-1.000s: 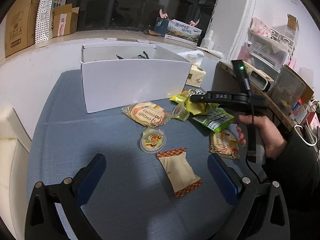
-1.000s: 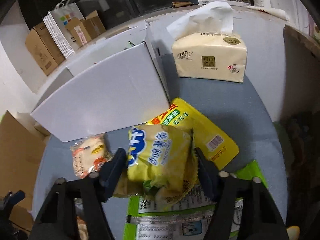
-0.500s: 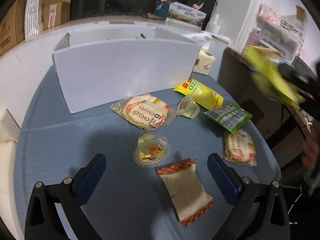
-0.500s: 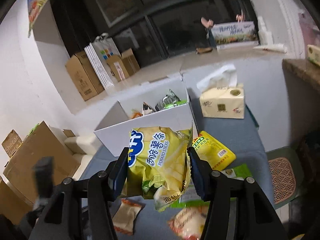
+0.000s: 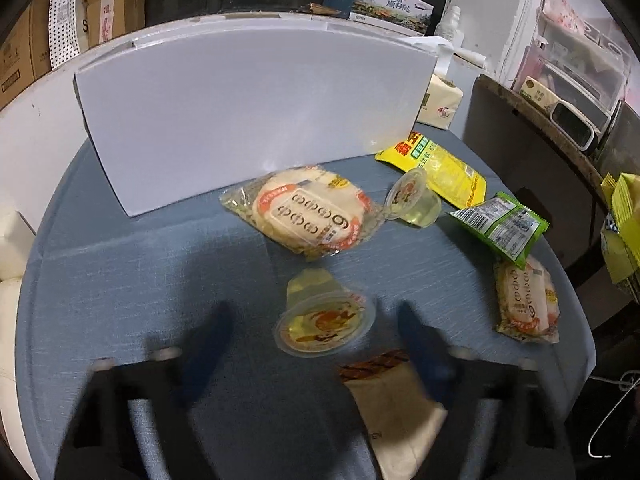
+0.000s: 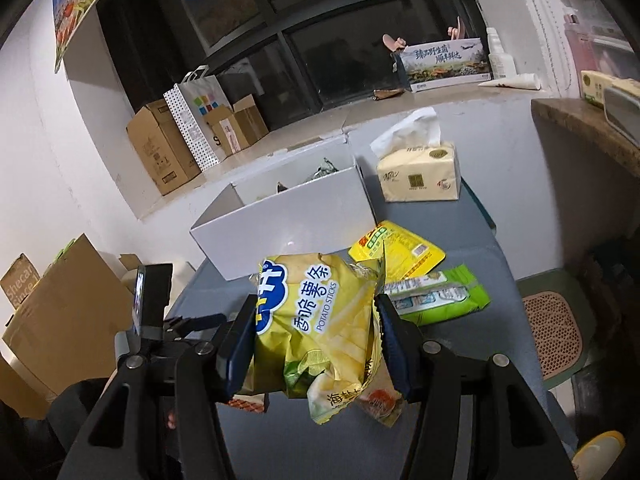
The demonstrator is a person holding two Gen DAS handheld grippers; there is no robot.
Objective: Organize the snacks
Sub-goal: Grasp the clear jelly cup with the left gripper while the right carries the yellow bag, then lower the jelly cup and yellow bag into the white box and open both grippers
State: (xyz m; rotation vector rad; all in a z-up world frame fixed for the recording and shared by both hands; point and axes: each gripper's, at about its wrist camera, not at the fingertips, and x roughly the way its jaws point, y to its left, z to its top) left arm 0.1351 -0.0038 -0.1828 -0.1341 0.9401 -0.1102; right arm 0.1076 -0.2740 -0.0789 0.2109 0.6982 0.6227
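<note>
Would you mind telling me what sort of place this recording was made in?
Probably a lived-in home or small office room: a blue-covered table by a dark window, cardboard boxes stacked along the sill, and a tissue pack beside the white box.

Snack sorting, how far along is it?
A few packets already sit in the white cardboard box. The right gripper holds the yellow potato-stick bag in the air. Left on the blue table: round rice-cracker pack, jelly cup, green packet.

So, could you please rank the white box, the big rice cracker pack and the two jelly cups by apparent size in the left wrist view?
1. White box
2. Rice cracker pack
3. Jelly cups: the nearer looks bigger, likely only nearness.
</note>
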